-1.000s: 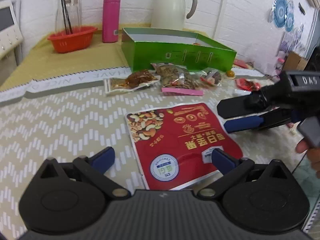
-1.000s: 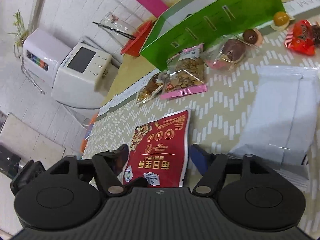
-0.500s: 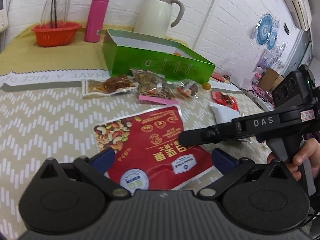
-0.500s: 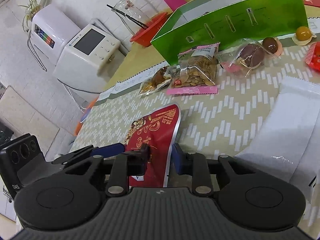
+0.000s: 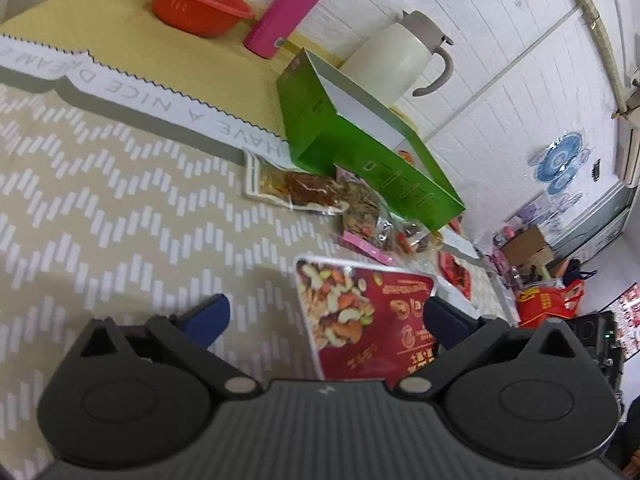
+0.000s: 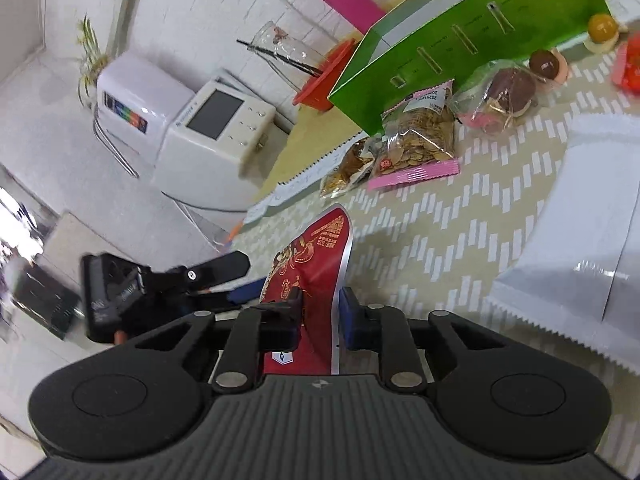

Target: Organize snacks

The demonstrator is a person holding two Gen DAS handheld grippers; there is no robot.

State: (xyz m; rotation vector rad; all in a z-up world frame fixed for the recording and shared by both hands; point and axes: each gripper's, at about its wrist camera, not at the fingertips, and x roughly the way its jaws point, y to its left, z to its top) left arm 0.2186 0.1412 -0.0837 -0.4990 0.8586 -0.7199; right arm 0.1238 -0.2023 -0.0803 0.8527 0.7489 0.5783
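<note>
While the right gripper [image 6: 318, 316] is being closed on the nut bag [image 6: 316, 264], whose length runs straight ahead toward the box [image 6: 472, 36], the left gripper [image 5: 326, 320] is held spread beside it.

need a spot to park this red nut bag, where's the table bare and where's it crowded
Bare: the zigzag tablecloth left of the red nut bag, below the lettered strip. Crowded: snack packets bunched against the green box, with a white bag on the far side.

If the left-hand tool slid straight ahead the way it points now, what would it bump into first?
Probably the red foil nut packet lying between its open fingers; beyond that, the clear snack bags before the green box. Depth is uncertain.
</note>
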